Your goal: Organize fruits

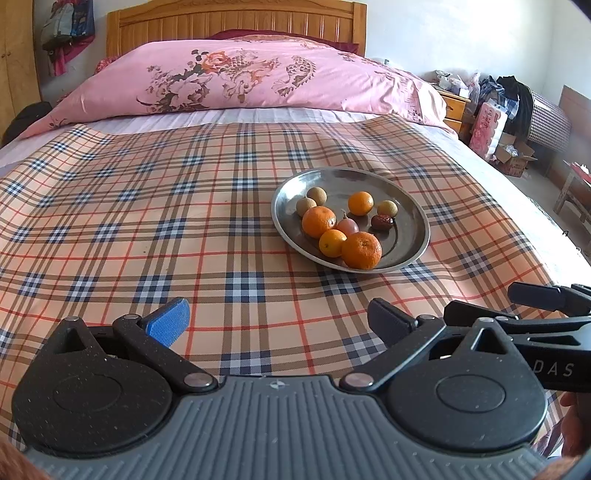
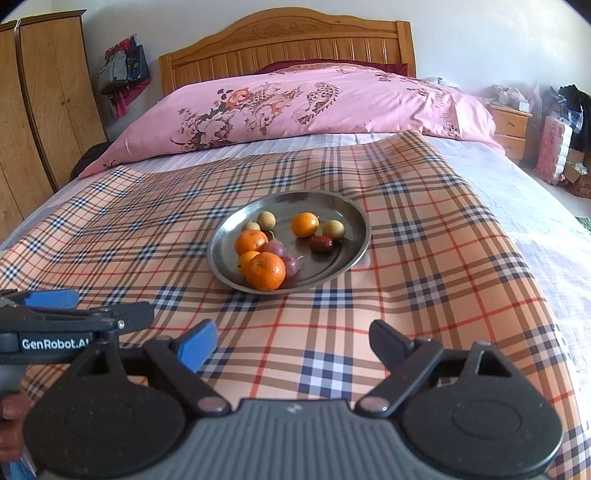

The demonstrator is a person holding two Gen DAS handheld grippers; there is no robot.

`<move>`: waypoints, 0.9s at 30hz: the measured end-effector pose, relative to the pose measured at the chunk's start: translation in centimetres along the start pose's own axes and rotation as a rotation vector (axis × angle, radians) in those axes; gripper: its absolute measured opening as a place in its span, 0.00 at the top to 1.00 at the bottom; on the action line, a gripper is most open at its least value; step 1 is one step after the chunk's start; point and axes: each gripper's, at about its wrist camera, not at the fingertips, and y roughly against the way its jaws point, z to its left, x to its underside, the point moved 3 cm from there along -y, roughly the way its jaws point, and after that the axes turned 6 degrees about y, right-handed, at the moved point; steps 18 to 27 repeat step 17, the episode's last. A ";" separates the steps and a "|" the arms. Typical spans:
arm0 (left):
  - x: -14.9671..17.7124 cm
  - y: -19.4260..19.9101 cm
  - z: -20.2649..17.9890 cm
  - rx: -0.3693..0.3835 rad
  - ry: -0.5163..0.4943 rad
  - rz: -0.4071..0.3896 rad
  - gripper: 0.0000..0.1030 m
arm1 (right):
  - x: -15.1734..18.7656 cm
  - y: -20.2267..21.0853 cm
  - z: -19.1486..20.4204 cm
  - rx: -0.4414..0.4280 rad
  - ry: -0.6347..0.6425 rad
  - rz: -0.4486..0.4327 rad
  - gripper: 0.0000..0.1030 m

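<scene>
Left wrist view, then right wrist view, items as found:

- My left gripper [image 1: 275, 325]: jaws spread wide, nothing between them, held low over the cloth, well short of the plate.
- My right gripper [image 2: 291, 343]: jaws equally wide apart, empty, just beside the left one; each shows at the edge of the other's view.
- Steel plate [image 1: 413, 206]: round, shallow, resting on the plaid cloth [image 1: 147, 229], ahead of both grippers.
- Large mandarins, two: front one [image 1: 361, 250] near the plate's closest rim; second [image 1: 318, 221] behind it to the left.
- Small oranges, two: one [image 1: 331, 243] touching the front mandarin, one [image 1: 360, 203] apart, further back.
- Longans, three, pale brown: a pair [image 1: 317, 193] at the far left side, one [image 1: 387, 208] at the right.
- Red date [image 1: 381, 222], wrinkled, just beside the right longan.
- Purplish round fruits: one [image 1: 347, 226] seen from the left; two [image 2: 291, 265] from the right, possibly grapes, hard to tell.
- Pink floral quilt [image 1: 258, 74] and wooden headboard [image 1: 236, 22] behind.
- Bedside cabinet [image 1: 456, 107] at the far right.
</scene>
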 end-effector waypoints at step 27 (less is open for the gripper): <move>-0.1 -0.2 0.0 0.010 -0.006 0.003 0.00 | 0.0 0.0 -0.1 0.000 -0.004 0.001 0.12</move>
